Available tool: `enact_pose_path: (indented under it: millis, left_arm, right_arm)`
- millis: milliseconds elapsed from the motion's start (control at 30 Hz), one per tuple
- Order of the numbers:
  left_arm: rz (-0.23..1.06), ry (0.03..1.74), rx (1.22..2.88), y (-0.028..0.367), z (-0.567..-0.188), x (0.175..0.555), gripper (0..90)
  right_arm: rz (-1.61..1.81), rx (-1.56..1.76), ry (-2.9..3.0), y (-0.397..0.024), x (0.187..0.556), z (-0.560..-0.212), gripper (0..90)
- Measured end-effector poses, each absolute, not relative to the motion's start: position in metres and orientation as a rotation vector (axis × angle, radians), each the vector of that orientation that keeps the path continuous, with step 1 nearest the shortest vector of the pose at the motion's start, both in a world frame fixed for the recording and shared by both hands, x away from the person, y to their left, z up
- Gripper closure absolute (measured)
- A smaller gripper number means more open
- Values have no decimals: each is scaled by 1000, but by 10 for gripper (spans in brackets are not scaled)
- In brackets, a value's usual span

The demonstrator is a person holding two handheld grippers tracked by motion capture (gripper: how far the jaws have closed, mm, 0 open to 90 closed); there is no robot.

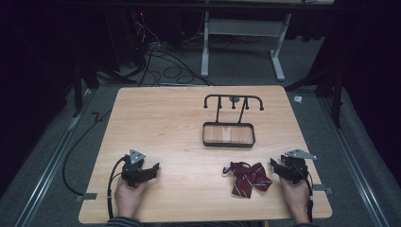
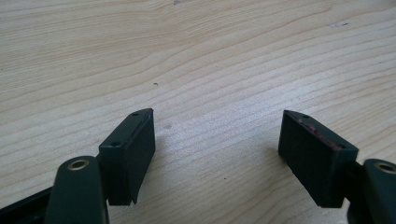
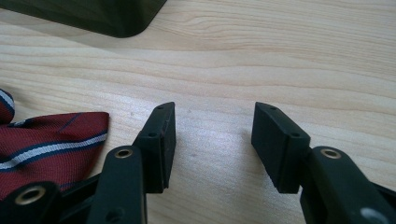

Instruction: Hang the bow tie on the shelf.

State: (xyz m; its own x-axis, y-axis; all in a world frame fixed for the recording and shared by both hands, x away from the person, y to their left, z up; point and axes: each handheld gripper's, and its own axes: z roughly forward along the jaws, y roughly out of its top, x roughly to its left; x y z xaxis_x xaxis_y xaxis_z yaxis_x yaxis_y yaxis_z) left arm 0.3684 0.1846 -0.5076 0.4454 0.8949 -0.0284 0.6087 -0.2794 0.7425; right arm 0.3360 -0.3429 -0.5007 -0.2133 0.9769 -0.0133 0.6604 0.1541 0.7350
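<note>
Black rack (image 1: 232, 102) and tray (image 1: 229, 141) stand beyond bow tie (image 1: 248, 177).

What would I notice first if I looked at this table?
The red striped bow tie near the table's front edge, just beside the open right gripper. Behind it stands a black rack with hooks over a tray. The left gripper rests open on bare wood.

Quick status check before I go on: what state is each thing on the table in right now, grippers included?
Bow tie: lying flat on the table, not gripped, just left of the right gripper.
Stand: upright in its tray, hooks bare.
Tray: flat on the table.
Left gripper: open, nothing between the jaws, low over bare wood.
Right gripper: open, nothing between the jaws, bow tie beside it.
</note>
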Motion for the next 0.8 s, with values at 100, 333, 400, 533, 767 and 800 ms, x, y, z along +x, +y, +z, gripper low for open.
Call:
enact_pose_path:
  millis: [100,333,400,533,767,800]
  left_arm:
    - [525,1257,2001,185,-508,368,278]
    - [527,1257,2002,184,-508,368,276]
    - [528,1257,2003,184,-508,368,277]
    - [529,1258,2004,184,-508,368,279]
    - [530,1257,2004,184,-508,368,280]
    - [531,1259,2007,184,-507,368,281]
  right_arm:
    - [836,1552,1944,-342,336,-501,499]
    - [837,1545,1947,-342,336,-501,483]
    - [837,1544,1948,-342,336,-501,477]
    - [845,1541,1958,-342,336,-501,452]
    - [854,1548,1961,-342,336,-501,445]
    - [860,1546,1961,-343,336,-501,447]
